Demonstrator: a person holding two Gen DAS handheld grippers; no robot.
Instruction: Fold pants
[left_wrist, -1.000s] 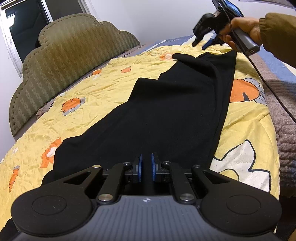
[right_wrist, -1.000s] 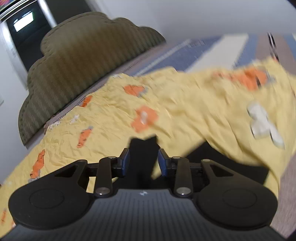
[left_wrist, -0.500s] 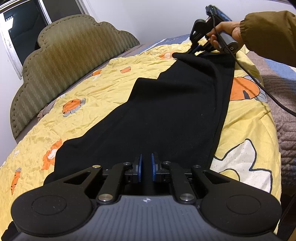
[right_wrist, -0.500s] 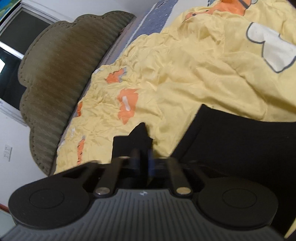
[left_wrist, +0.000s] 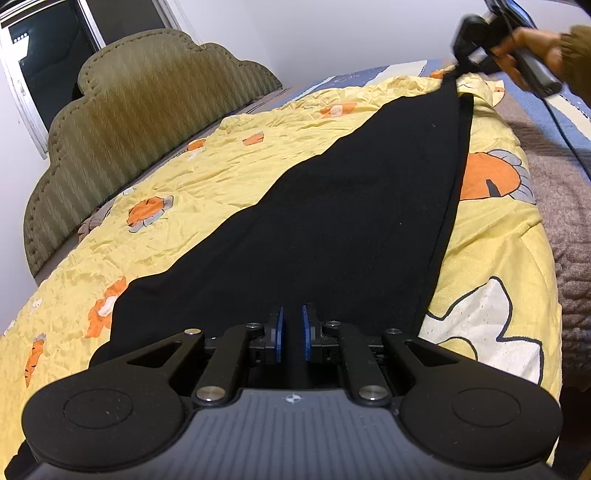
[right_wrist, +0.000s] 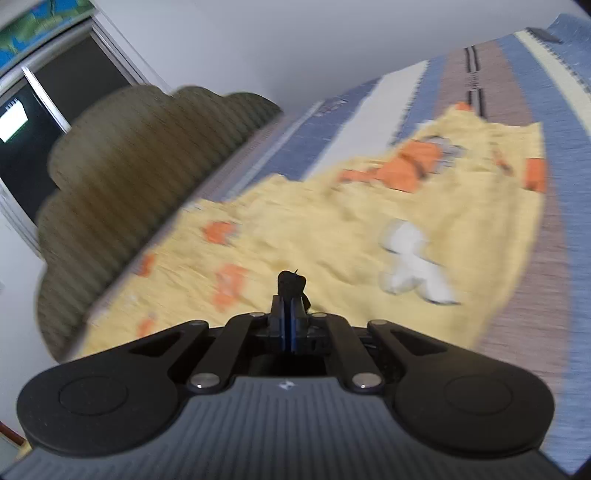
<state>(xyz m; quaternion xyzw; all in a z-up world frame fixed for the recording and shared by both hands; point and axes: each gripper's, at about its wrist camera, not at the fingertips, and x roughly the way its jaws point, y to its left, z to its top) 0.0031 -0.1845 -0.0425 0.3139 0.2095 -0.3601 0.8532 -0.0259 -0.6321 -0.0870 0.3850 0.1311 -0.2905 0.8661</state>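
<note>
We have the black pants (left_wrist: 332, 236) spread lengthwise over the yellow quilt (left_wrist: 207, 192), running from the bottom centre of the left view to its upper right. Our left gripper (left_wrist: 291, 334) pinches the near end, jaws narrow on cloth. Our right gripper (right_wrist: 290, 321) is clamped on a black corner at the far end. The fabric looks soft, light and limp, so it will sag between holds; corners and hems seem the best places to grip.
</note>
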